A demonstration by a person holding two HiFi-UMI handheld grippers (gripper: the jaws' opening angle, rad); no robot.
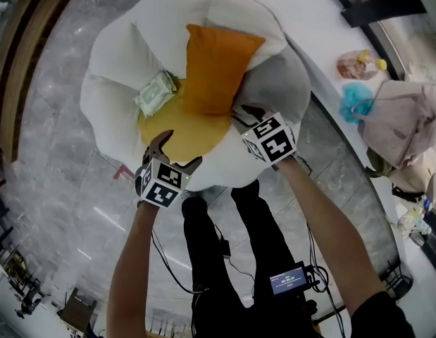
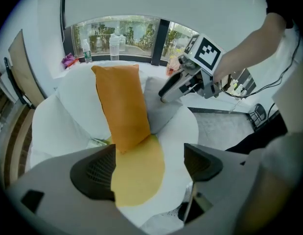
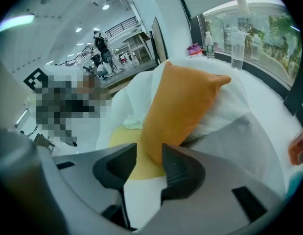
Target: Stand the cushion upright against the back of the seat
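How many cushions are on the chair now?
2. The orange cushion stands against the chair back; the gray cushion leans beside it, to its right in the head view. More could hide behind them.

The seat (image 1: 186, 134) lies bare in front; packet (image 1: 156, 92) flanks cushion (image 1: 218, 69).

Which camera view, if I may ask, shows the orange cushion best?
The left gripper view: the whole orange cushion stands against the seat back. The head view foreshortens it from above; the right gripper view hides its lower corner.
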